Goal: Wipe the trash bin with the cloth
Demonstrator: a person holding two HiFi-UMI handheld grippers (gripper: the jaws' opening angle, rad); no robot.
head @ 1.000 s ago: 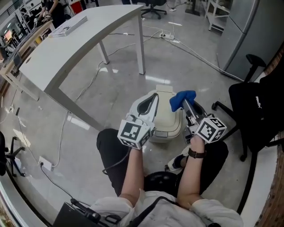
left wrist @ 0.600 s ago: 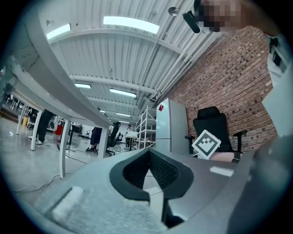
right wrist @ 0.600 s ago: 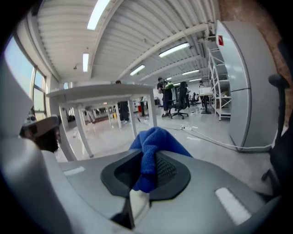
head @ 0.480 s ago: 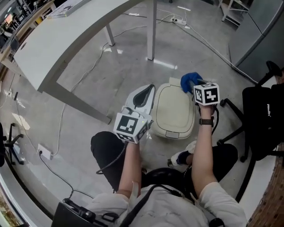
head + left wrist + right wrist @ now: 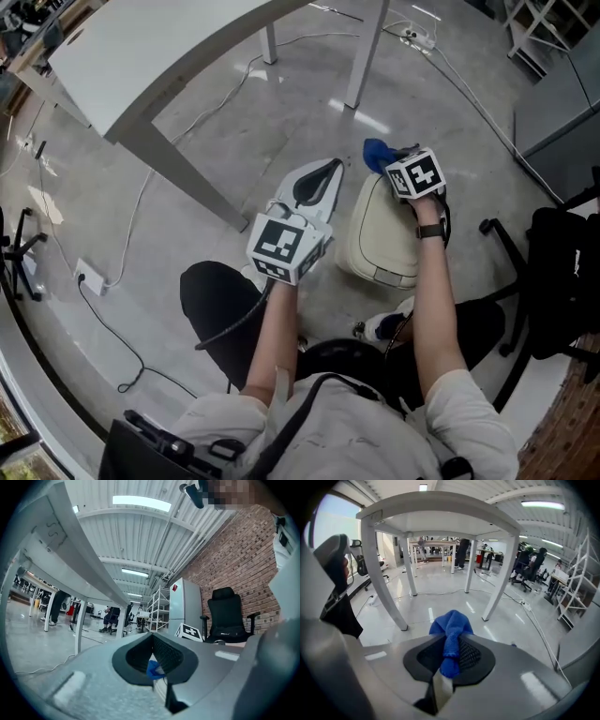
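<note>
In the head view a cream trash bin (image 5: 392,246) stands on the floor in front of the person's legs. My right gripper (image 5: 395,160) is over the bin's far edge, shut on a bunched blue cloth (image 5: 377,153). The right gripper view has that cloth (image 5: 450,624) pinched between the jaws and bulging out past their tips. My left gripper (image 5: 329,167) hangs just left of the bin, shut with nothing held. Through its jaw opening, the left gripper view shows a bit of the blue cloth (image 5: 153,669) and the right gripper's marker cube (image 5: 190,632).
A white table (image 5: 178,47) stands at the far left; its legs (image 5: 367,54) come down just beyond the bin. Cables (image 5: 141,211) trail over the grey floor on the left. A black office chair (image 5: 562,253) is close on the right. The person's shoe (image 5: 380,328) rests by the bin's near side.
My right gripper has carried the cloth from the bin's right side up to its far edge. The left gripper has stayed beside the bin's left side.
</note>
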